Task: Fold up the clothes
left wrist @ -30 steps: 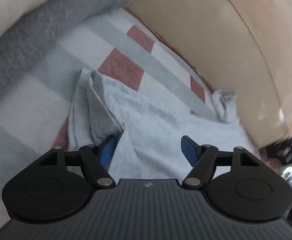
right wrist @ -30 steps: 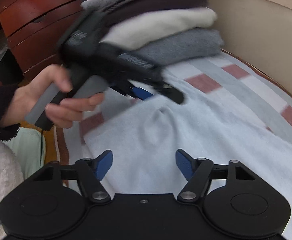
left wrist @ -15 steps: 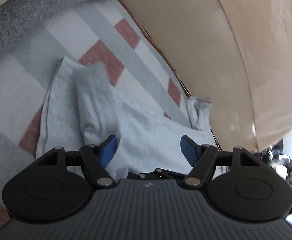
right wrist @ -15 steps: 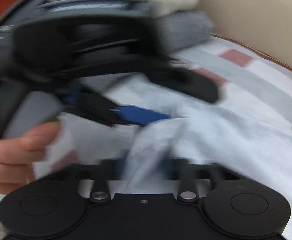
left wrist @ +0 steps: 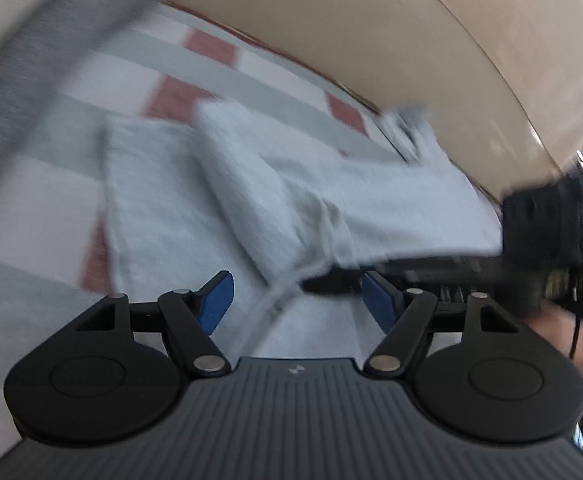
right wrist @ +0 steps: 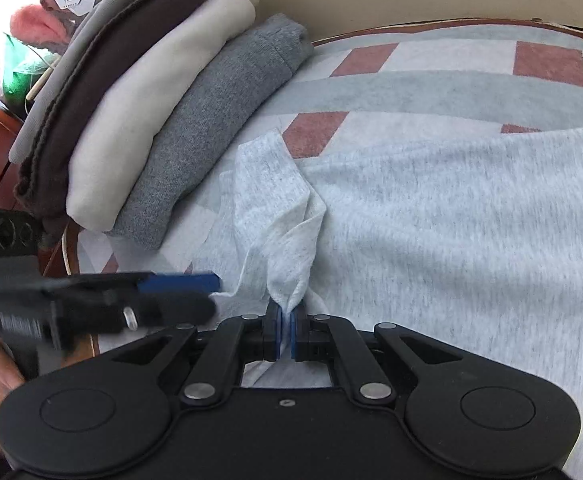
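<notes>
right wrist view: right gripper (right wrist: 286, 330) fingers clamped on light grey garment (right wrist: 451, 216) edge, left gripper (left wrist: 297, 300) fingers wide

light grey garment (right wrist: 451, 216) spread wide across the checked bed cover, mostly flat, heathered knit, soft wrinkles running through it. one narrow part of it (right wrist: 279, 204) is drawn up into a peaked fold near its left edge, paler inside face showing, the bunched tip pinched. from the left wrist view the same grey garment (left wrist: 195, 216) lies blurred, a sleeve-like flap (left wrist: 251, 196) folded diagonally over the body, a crumpled end (left wrist: 407, 128) up against the beige headboard side. beside it, a stack of folded clothes (right wrist: 163, 112): grey knit at the bottom, cream, dark brown, grey on top.
</notes>
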Tool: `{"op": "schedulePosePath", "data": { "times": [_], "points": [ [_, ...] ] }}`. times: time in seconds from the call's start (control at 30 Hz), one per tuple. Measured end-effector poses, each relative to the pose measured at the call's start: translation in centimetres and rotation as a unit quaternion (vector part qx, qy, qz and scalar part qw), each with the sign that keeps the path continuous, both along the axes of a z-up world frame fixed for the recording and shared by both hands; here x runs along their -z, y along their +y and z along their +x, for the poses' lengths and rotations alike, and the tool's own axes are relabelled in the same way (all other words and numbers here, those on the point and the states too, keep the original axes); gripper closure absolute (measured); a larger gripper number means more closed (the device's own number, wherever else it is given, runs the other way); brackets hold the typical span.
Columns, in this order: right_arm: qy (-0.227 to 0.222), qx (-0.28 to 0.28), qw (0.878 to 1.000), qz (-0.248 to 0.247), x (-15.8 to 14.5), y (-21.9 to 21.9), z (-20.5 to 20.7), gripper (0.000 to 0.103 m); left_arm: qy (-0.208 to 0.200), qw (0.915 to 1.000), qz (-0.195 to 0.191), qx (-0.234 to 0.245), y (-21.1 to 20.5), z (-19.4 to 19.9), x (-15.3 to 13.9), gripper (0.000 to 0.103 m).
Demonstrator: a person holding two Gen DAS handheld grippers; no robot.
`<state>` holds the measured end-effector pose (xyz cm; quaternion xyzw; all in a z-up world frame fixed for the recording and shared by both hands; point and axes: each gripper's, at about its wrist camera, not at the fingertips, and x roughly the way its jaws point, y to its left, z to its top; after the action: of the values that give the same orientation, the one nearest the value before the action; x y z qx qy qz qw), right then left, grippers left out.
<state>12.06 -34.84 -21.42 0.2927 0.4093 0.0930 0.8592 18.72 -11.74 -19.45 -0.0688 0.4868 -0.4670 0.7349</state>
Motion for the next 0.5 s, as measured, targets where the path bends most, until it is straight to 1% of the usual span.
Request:
{"op": "schedulePosePath", "data": {
  "times": [0.1,0.17,0.23,0.27,0.3,0.33,0.37,0.4,0.43,0.47,0.5],
  "points": [
    [-0.036,-0.003,0.999,0.024,-0.6,-0.8,-0.3,0.099,-0.023,0.9993,0.01,0.029,-0.3,-1.0,-0.2,0.032],
    [-0.059,-0.005,0.997,0.043,-1.4,-1.3,-0.3,0.099,-0.016,0.999,0.002,0.042,-0.2,-1.5,-0.2,0.032],
    [-0.064,-0.014,0.997,0.033,-2.1,-1.2,0.1,0.099,-0.018,0.9982,-0.001,0.057,-0.2,-2.1,-0.2,0.034],
    [-0.063,-0.022,0.998,0.024,-2.4,-1.1,0.4,0.098,-0.034,0.9977,0.006,0.059,-0.4,-2.5,-0.3,0.035],
    [-0.06,-0.031,0.998,0.016,-2.7,-0.9,0.5,0.097,-0.045,0.9973,0.01,0.058,-0.3,-2.9,-0.5,0.049],
    [-0.053,-0.035,0.998,0.014,-2.9,-1.0,0.4,0.089,-0.047,0.9976,0.007,0.051,0.2,-3.1,-0.7,0.079],
    [-0.045,-0.029,0.998,0.017,-3.1,-1.4,0.0,0.081,-0.048,0.9978,0.004,0.045,0.7,-3.3,-1.0,0.086],
    [-0.037,-0.02,0.999,0.02,-3.3,-2.0,-0.6,0.074,-0.05,0.998,0.001,0.039,1.2,-3.5,-1.2,0.087],
    [-0.034,-0.008,0.999,0.029,-3.4,-3.0,-1.7,0.059,-0.052,0.9981,-0.002,0.032,1.7,-3.8,-1.5,0.094],
    [-0.033,0.004,0.999,0.038,-3.4,-4.1,-3.0,0.055,-0.053,0.9982,-0.005,0.026,2.2,-4.0,-1.7,0.095],
    [-0.031,0.021,0.999,0.032,-3.5,-5.6,-4.8,0.055,-0.052,0.9985,-0.009,0.017,2.9,-4.2,-2.0,0.095]
  ]
}}
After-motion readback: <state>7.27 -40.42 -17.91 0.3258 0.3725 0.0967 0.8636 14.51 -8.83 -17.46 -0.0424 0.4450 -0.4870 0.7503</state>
